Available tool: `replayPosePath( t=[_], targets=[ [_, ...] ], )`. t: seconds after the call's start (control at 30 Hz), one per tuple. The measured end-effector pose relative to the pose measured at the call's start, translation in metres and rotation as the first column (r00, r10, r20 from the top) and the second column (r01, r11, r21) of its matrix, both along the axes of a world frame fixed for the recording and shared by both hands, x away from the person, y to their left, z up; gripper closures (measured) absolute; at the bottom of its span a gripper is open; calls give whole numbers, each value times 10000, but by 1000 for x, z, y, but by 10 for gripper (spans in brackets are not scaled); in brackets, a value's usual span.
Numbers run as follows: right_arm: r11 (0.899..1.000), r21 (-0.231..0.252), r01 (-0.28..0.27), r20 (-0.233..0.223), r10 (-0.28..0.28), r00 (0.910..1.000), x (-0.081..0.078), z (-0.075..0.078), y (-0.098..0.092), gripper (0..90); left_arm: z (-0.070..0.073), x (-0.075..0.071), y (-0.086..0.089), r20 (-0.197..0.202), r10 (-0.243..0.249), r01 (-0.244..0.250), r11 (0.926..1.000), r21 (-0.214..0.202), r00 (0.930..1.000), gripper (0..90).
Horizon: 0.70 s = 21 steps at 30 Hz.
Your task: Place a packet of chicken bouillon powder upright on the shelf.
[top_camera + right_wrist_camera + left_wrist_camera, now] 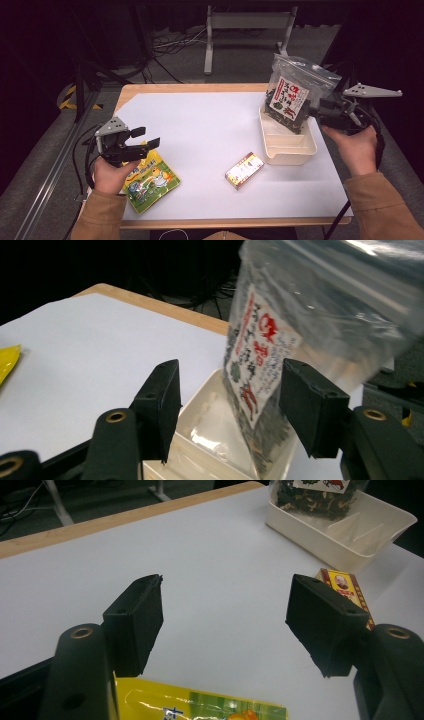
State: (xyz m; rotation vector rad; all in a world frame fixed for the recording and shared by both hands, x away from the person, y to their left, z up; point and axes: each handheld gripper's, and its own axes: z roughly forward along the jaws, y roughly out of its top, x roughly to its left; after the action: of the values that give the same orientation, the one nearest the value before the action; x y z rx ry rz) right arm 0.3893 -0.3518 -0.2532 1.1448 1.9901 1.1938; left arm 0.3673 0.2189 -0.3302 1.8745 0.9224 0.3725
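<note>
1. Black pads of my right gripper [227,405] stand apart, and I see a gap on each side of the clear bag of dark dried food [295,92]. The bag stands between them, and I judge nothing presses on it. It stands tilted in the far end of the cream tray [291,150], top leaning away from the gripper.
2. Risk: the bag is propped only by the tray wall. If I pull the right gripper back carelessly, a pad may catch the slick film and tip the bag out over the rim.
3. My left gripper [225,625] is also open and holds nothing; its pads hover over the white table cover [210,125], just above the yellow snack pouch [150,181].
4. Risk: the pouch lies flat, so closing on it from above may only skid over the foil or crease a corner.
5. The small red-and-yellow box [244,170] lies between pouch and tray; a sweep of the left gripper toward the tray could knock it aside.
</note>
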Motion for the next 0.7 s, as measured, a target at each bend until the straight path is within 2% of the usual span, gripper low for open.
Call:
replayPosePath(
  t=[0.23, 0.33, 0.47, 0.6, 0.7],
  targets=[
    [9967, -23, -814, 138, 815, 9966, -4, -5, 20, 398, -2, -9, 11, -128, 198, -198, 9998, 65, 9997, 267],
    [9930, 105, -1179, 113, 1178, 9930, -5, -9, 28, 388, -3, -14, 15, -107, 319, -318, 9994, 106, 9994, 254],
    [9864, 212, -1631, 126, 1629, 9866, -6, -17, 37, 375, -3, -21, 25, -123, 560, -558, 9984, 114, 9984, 238],
    [9777, 310, -2076, 113, 2073, 9782, -7, -26, 46, 360, -5, -27, 33, -200, 1012, -1008, 9947, 178, 9947, 208],
    [9704, 359, -2387, 264, 2378, 9709, -9, -31, 54, 356, -6, -30, 39, -289, 1233, -1229, 9923, 154, 9920, 189]
  ],
)
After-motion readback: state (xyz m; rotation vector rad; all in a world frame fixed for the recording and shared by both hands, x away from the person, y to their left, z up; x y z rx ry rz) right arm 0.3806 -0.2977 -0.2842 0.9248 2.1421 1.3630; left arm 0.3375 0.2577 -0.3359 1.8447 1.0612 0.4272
